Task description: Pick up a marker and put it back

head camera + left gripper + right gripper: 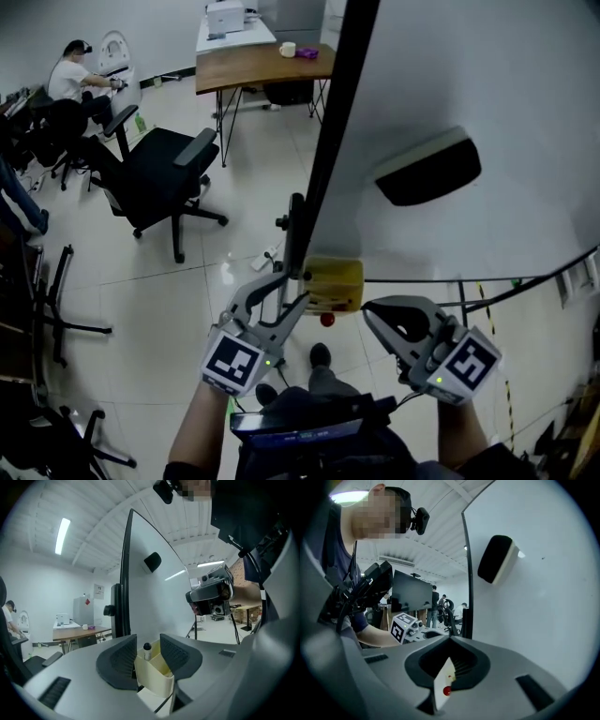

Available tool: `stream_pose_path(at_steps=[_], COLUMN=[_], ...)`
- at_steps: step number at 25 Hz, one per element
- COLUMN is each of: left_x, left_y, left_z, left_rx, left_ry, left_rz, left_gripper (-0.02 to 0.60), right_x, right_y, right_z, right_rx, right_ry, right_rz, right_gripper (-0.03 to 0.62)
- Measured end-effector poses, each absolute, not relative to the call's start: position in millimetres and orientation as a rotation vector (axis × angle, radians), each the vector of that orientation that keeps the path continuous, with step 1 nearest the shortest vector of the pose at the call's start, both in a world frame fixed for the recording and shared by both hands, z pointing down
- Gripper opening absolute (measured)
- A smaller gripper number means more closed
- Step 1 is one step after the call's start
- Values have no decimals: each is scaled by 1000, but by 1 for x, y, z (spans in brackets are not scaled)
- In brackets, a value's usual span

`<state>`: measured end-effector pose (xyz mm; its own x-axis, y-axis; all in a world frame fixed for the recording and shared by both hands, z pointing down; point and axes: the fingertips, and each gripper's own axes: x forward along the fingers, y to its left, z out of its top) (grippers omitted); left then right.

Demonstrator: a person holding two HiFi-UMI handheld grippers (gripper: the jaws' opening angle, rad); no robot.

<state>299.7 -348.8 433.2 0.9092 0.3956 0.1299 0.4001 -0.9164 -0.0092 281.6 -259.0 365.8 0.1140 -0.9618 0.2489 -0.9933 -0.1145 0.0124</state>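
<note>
Far left, a seated person (pixel 70 75) is at the room's edge. To the right stands a black office chair (pixel 159 173), and beyond it a wooden worktop (pixel 258 64) carrying a few small items.

The left gripper (pixel 148 638) points roughly level at the whiteboard (pixel 487 75). I record its jaws as apart, with both ribbed pads clear of contact. A cream holder (pixel 152 672) fixed low on the board sits in the gap between them. The marker (pixel 147 651) stands in the far left corner of that holder. Its long axis is vertical and its black cap points up. Neither pad touches it. In the head view the holder shows as a yellowish box just right of the board's dark frame edge. I cannot make out the marker inside it from there.

A small red item (pixel 326 320) shows just under the holder. I cannot tell what it is.

The right gripper (pixel 450 640) is held near the holder's right side and apart from it, pointing along the board face. Its jaws meet at the tips. In the hollow behind the tips I see a pale sliver with a red dot, which I cannot identify.

Upper right, a black eraser (pixel 428 169) clings to the board, well above both grippers.
</note>
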Motion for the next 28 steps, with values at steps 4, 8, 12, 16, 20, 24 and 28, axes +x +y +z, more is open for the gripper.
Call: stream_pose_path(at_steps=[4,8,12,16,20,24,28], left_x=[317,330,342,349,351,351,350], left_y=[-344,-339,-334,-331,-328,-329,-329], left_z=[455,472,478,481,481,481,480], left_rx=[-3021,-2996,-2999,-2985,-2987,-3008,-3029], left_ry=[-652,-643,-649,-666,-693,-678,-676], left_rz=[-244,-253,-234,-213,-208,-183,-169], left_gripper=[198,198,198,186,166,61,66], right_x=[288,295,302,307,312,313,314], right_y=[-264,-266,-264,-263,-264,-264,-264], right_z=[379,385,390,394,396,400,403], right_rx=[2177,2178,2188,2197,2196,2195,2199], right_ry=[-1991,-1996,-1982,-1980,-1986,-1995,-2001], right_rz=[303,344,382,394,407,416,423], right_gripper=[12,12,12,12,12,12,12])
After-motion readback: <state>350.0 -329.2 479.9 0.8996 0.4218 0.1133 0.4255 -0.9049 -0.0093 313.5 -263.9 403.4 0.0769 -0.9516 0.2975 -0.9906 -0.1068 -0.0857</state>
